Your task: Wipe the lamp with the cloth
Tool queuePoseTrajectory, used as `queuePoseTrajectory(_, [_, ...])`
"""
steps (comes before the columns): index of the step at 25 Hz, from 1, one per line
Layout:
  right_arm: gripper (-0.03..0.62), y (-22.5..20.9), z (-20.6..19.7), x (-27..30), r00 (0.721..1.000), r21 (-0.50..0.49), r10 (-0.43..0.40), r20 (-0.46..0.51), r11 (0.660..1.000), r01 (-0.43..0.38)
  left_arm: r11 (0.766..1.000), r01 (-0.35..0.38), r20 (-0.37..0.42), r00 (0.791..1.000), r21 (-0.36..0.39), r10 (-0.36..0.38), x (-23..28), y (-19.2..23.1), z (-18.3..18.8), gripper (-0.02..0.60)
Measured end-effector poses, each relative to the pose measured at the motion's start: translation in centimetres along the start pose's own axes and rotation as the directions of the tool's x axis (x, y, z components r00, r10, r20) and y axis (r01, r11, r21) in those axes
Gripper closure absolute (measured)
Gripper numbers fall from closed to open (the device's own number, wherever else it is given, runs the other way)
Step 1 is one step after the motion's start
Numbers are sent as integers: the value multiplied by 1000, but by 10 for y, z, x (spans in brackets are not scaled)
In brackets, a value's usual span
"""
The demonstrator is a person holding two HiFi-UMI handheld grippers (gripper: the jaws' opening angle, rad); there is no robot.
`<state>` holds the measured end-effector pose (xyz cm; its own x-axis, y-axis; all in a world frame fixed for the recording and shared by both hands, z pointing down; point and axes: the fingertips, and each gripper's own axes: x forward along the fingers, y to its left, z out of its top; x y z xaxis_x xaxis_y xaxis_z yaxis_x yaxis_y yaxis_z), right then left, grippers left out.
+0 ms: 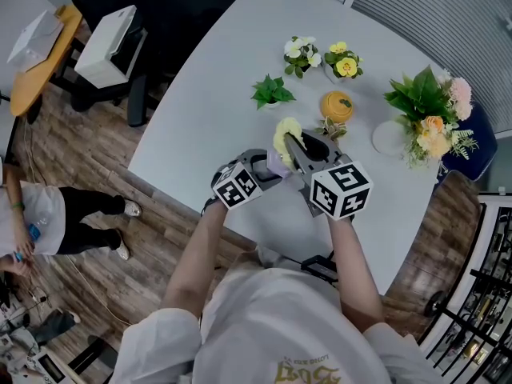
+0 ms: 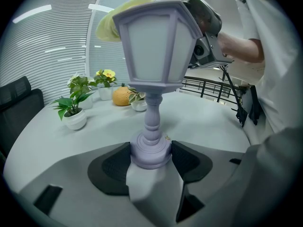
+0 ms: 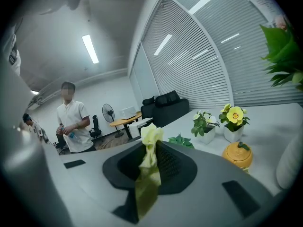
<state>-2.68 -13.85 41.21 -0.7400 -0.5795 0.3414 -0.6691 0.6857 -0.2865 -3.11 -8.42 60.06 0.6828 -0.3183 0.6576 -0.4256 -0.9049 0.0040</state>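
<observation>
The left gripper point(image 2: 151, 156) clamps the lamp point(image 2: 154, 51) by its base between its fingers point(image 2: 115, 167). The right gripper point(image 3: 150, 162) pinches the cloth point(image 3: 150, 143), apparently resting on the lamp's top. To wipe well, hold the base steady, press lightly and work round each panel.

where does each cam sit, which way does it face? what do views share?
Head view: on the person's head, facing steeply down at the white table; shows both forearms, left tongs, right tongs.
Left gripper view: on the left tongs, looking along jaws shut on the lamp base; person's arm, shirt at right.
Right gripper view: on the right tongs, looking along jaws shut on the yellow cloth, toward blinds; own body unclear.
Shared: orange pumpkin pot in all three.
</observation>
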Motion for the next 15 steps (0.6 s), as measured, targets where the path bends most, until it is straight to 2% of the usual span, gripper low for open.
queuePoseTrajectory(15, [528,-16,-7,-4,1000,87,-14,12,996,13,1000,7,-3,1000,-4,-7,-1,-2,0,305])
